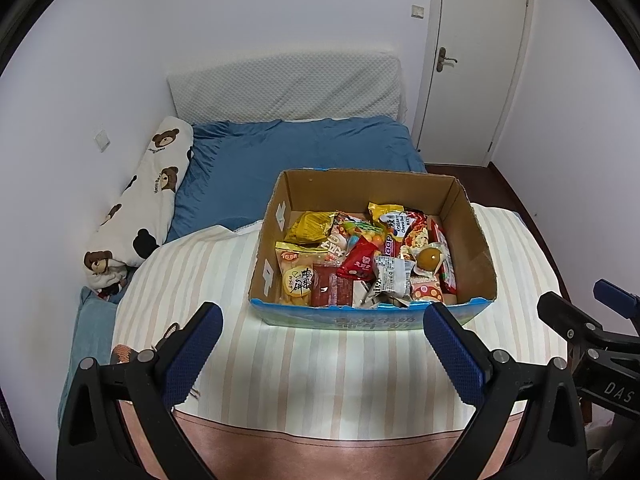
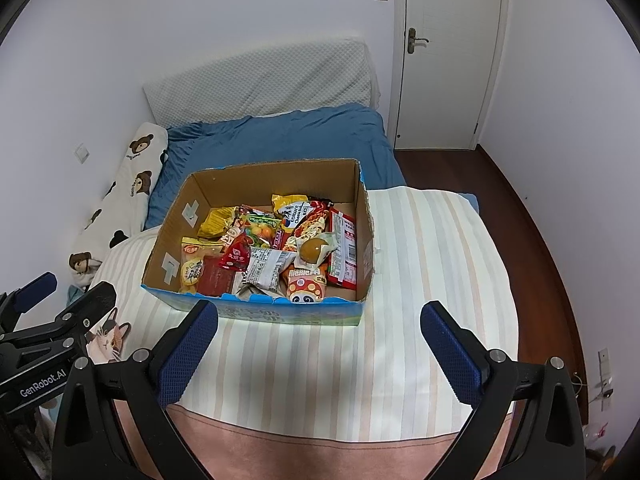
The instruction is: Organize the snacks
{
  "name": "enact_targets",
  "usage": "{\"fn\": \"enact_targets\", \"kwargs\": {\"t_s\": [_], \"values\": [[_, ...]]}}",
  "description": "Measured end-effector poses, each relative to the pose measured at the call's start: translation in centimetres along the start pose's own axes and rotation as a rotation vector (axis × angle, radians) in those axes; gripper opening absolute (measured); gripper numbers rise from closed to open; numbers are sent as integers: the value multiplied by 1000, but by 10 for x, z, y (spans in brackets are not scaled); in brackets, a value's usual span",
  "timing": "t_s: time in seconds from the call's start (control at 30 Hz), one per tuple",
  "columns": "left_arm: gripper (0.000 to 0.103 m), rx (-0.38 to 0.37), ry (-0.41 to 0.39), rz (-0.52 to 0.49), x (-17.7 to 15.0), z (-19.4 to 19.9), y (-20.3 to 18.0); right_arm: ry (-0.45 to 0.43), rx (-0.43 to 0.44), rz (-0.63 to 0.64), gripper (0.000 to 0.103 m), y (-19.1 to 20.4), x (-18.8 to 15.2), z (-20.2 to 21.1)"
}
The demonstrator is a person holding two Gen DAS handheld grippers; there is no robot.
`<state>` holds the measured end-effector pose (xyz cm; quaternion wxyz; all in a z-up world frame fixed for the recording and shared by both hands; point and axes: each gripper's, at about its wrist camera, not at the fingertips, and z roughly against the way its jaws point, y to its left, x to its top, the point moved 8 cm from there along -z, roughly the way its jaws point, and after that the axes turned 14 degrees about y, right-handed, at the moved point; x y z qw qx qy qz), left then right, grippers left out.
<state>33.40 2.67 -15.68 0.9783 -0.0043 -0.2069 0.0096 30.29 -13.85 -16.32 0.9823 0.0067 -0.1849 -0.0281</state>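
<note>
An open cardboard box (image 1: pixel 476 248) (image 2: pixel 366 236) with a blue printed front stands on a striped blanket on the bed. It holds several snack packets: yellow bags, a red packet (image 1: pixel 360 260) (image 2: pixel 236 258), a white wrapped pack (image 1: pixel 394 276) (image 2: pixel 264 268) and a brown egg-like snack (image 1: pixel 430 258) (image 2: pixel 314 250). My left gripper (image 1: pixel 322 322) is open and empty, just short of the box's front. My right gripper (image 2: pixel 320 322) is open and empty, also before the box. Each gripper shows at the edge of the other's view.
The striped blanket (image 1: pixel 320 368) (image 2: pixel 340 368) covers the near bed. A blue duvet (image 1: pixel 288 152) and a white headboard cushion (image 1: pixel 280 88) lie behind. A bear-print pillow (image 1: pixel 140 208) lies at the left by the wall. A white door (image 2: pixel 448 52) and dark wooden floor are at the right.
</note>
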Motion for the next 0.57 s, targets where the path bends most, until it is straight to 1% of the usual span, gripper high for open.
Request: {"fn": "enact_targets", "kwargs": {"t_s": [0.57], "values": [[103, 8, -2, -8, -1, 5, 1, -2, 1, -5, 103, -2, 0, 2]]}}
